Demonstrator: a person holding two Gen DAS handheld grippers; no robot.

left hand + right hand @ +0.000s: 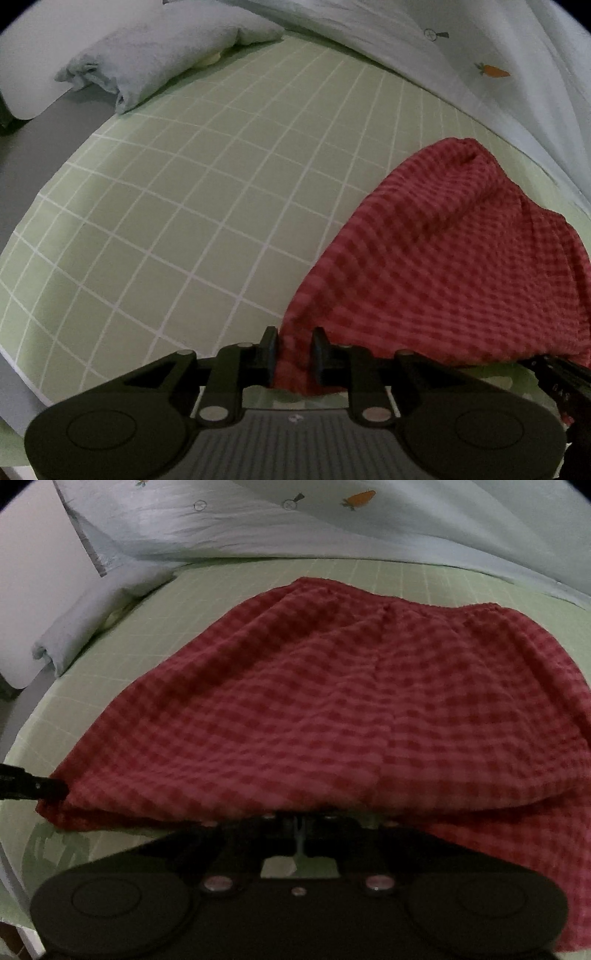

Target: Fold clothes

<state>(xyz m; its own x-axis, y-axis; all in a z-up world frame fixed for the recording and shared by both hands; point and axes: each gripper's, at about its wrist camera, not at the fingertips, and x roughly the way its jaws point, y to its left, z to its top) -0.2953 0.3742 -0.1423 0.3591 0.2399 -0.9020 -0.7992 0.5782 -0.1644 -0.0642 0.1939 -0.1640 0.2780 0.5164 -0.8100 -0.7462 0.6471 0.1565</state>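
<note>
1. One red checked cloth [332, 709] is seen on the green bed sheet [184, 221]. Most of it lies spread out towards the far side of the bed, and its near edge is lifted.
2. The near left corner of the cloth is held by the left gripper [294, 347]. Its two fingers are only a little way apart, and a bunch of the red cloth is pinched between them.
3. The near edge further to the right is covered over the right gripper [301, 818]. Its fingertips are hidden under the cloth, but its fingers are closed tight. The cloth seems to be gripped there, though the pinch itself is not seen.
4. A folding step is judged to be in hand: the near edge is held up at two spots, ready to be carried over.
5. For the next move, both held spots would need to be taken together towards the far edge, kept level, so the cloth is laid in half with the edges matched.
6. Counted: one cloth, two grippers, one pale pillow [147, 62] at the far left, and one pale quilt [258, 524] with carrot pictures along the far side.
</note>
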